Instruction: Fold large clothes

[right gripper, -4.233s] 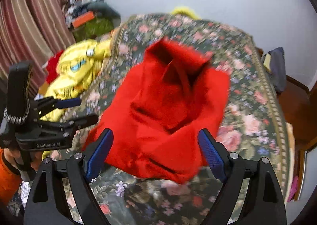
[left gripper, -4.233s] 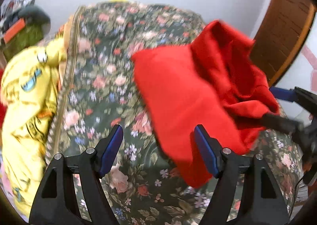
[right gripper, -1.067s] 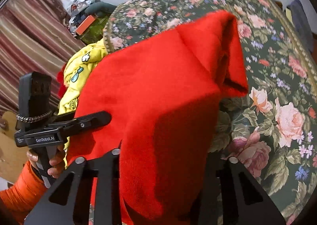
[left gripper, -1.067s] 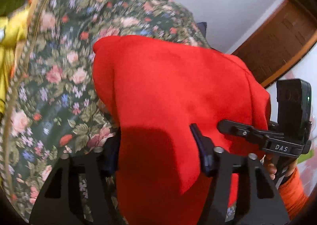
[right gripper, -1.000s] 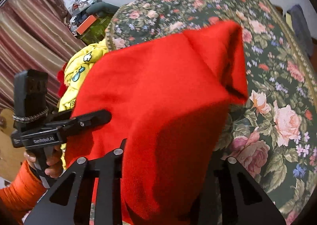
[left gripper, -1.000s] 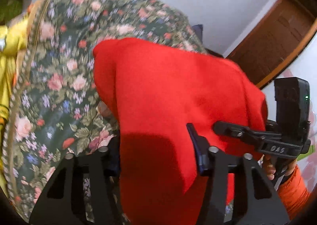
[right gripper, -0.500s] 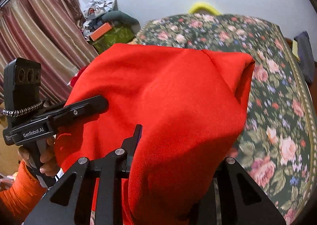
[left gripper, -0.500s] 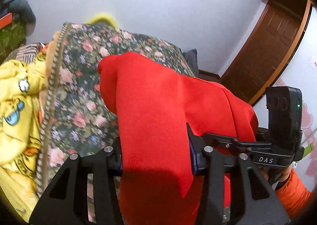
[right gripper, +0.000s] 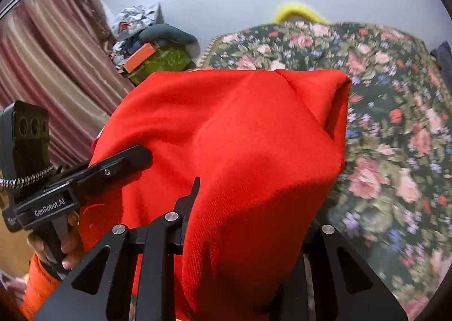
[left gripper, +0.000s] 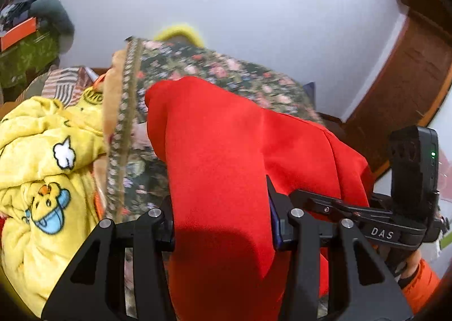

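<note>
Gripping one red garment (left gripper: 226, 151) between them, both handheld grippers carry it above a bed spread with a floral bedcover (right gripper: 395, 123). The left gripper (left gripper: 220, 225) has its jaws closed on a thick fold of the cloth, which spills over and hides the fingertips; the right gripper (right gripper: 245, 208) is likewise clamped on a bunched edge of the same garment (right gripper: 240, 123), its right-hand finger buried under fabric. The garment's held edge runs crosswise from one gripper to the other, each equally near its own end, while the free bulk stretches forward, away from the jaws and toward the bedcover ahead. Judged from that, the next move calls for both hands to travel together along that forward line to lay the cloth down flat. A yellow printed blanket (left gripper: 48, 165) lies heaped just beside the bedcover's left border, and a striped curtain (right gripper: 50, 67) hangs farther left.
</note>
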The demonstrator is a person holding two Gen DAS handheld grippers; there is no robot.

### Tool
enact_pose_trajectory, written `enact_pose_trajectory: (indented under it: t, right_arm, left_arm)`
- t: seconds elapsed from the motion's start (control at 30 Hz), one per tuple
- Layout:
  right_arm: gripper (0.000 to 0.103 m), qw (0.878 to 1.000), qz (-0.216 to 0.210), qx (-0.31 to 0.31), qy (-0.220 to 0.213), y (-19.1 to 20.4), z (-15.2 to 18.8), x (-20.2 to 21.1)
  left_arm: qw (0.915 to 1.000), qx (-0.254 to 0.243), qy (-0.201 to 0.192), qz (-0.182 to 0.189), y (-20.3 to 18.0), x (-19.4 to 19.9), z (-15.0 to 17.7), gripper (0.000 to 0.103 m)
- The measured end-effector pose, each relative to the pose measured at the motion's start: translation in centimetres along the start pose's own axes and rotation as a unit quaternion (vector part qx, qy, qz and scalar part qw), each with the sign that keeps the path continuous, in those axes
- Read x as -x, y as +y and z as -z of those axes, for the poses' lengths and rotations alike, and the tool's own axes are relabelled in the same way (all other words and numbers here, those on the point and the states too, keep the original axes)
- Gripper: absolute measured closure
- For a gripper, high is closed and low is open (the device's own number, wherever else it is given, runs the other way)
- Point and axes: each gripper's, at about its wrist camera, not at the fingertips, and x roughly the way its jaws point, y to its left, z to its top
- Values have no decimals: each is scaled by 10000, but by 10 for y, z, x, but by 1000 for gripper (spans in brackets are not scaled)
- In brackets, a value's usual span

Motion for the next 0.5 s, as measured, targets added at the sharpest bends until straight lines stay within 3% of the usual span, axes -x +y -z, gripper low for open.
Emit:
enact_pose_trajectory:
  t: [0.17,0.23,0.33,0.5]
  right_arm:
    - [80,9985,59,-265,467,-16,-1,-64]
    - [80,9969,-58,-422,666,-24,2,-82]
    - [80,9952,104,-364,905,-29,10,-99]
    - [76,9939,298,-13,1063,-26,22,-91]
  left_arm:
    - [9989,203,335,-261,43,-54,9,57]
    - [9973,351,523,-381,57,-74,17,57]
    - [9945,410,794,-539,75,-100,31,55]
    - [9926,264,954,-702,81,-102,53,36]
